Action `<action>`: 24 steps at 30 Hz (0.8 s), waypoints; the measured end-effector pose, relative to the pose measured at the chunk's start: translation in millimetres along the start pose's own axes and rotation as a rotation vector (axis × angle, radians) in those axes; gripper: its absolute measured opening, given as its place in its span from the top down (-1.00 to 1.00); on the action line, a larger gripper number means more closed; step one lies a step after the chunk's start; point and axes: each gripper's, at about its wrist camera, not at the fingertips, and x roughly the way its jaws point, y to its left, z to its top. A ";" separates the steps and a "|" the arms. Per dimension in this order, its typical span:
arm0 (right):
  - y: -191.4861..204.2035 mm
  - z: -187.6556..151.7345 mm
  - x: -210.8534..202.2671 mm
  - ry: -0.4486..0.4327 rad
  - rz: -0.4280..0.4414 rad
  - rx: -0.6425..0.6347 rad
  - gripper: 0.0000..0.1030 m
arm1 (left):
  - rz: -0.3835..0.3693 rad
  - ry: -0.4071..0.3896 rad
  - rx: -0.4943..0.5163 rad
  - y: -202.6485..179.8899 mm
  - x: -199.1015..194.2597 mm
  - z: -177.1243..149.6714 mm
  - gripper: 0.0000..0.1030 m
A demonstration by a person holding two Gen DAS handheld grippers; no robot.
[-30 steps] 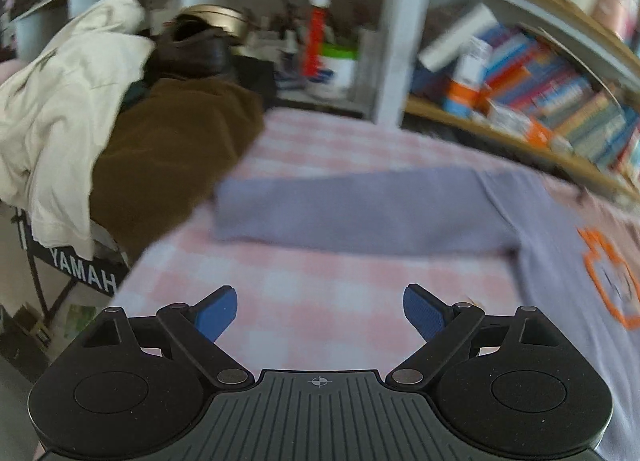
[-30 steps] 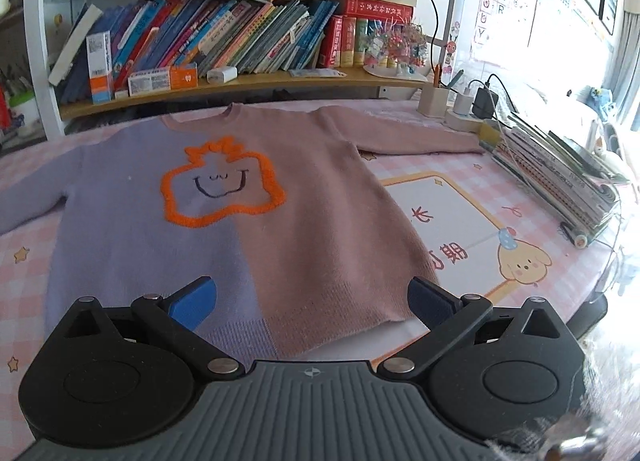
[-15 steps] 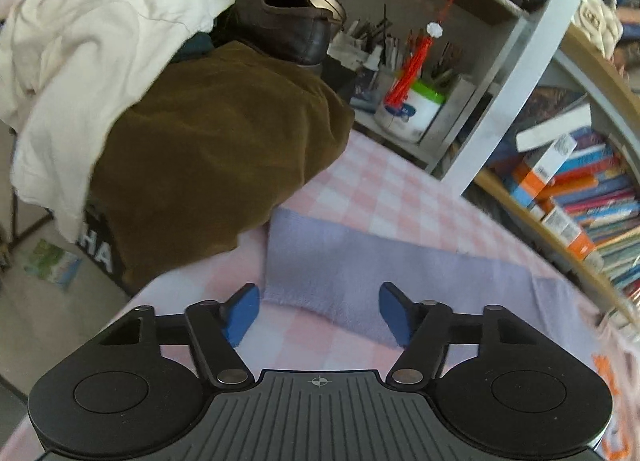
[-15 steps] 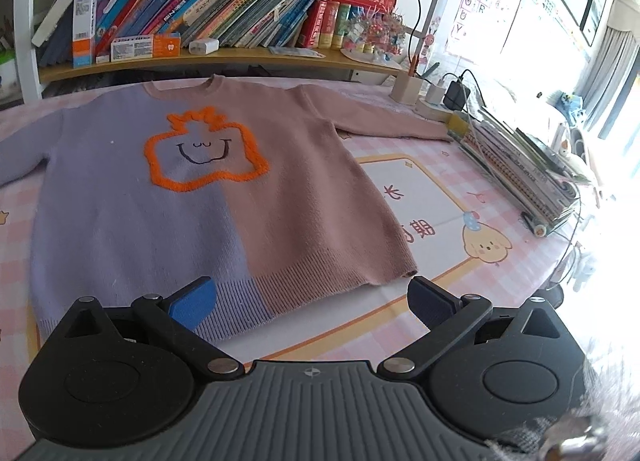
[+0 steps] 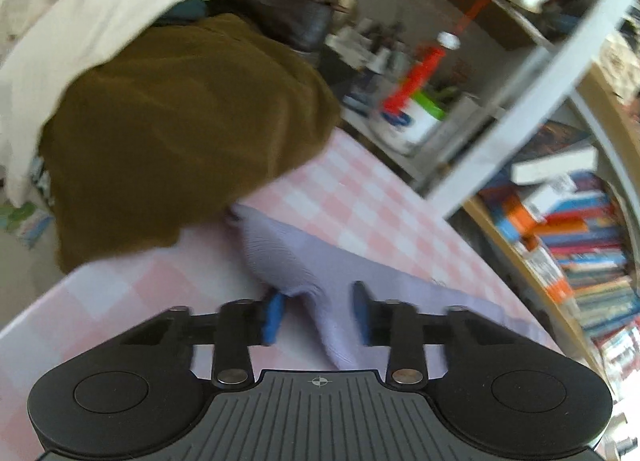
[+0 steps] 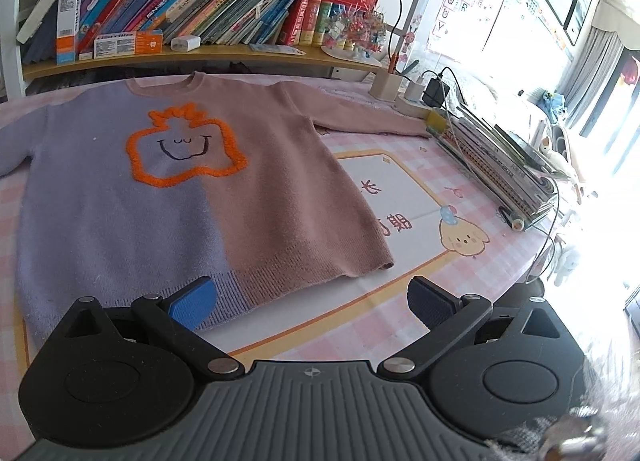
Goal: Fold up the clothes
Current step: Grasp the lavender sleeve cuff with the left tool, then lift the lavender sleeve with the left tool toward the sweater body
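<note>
A two-tone sweater (image 6: 120, 213), lilac on the left and dusty pink on the right with an orange smiling outline, lies flat on the pink checked table (image 6: 400, 281). My right gripper (image 6: 310, 301) hovers open just above the sweater's near hem, nothing between its blue pads. In the left wrist view the lilac sleeve (image 5: 288, 257) stretches across the table (image 5: 352, 197). Its cuff end is bunched into a ridge between the blue pads of my left gripper (image 5: 318, 313), whose jaws are closing on it.
A brown cloth pile (image 5: 180, 141), a cream garment (image 5: 80, 1) and a dark shoe (image 5: 296, 5) crowd the table's left end. Bookshelves (image 6: 180, 21) line the far side. A slanted stack of books (image 6: 500, 165) and chargers (image 6: 424, 93) sit at the right edge.
My left gripper rolled, moved to the sleeve's cuff end and narrowed from wide open onto the fabric, which now bunches up. My right gripper stayed open and tilted slightly.
</note>
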 end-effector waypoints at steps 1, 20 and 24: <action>-0.5 0.6 0.5 -0.001 -0.002 0.003 -1.00 | 0.010 0.000 -0.004 0.5 0.4 0.6 0.61; -8.4 23.9 39.1 -0.034 0.114 -0.040 -1.00 | 0.016 -0.077 0.030 -30.8 -26.3 -1.0 0.94; -21.2 32.7 60.2 -0.050 0.182 -0.054 -1.00 | 0.010 -0.140 0.052 -60.0 -43.4 -7.7 0.95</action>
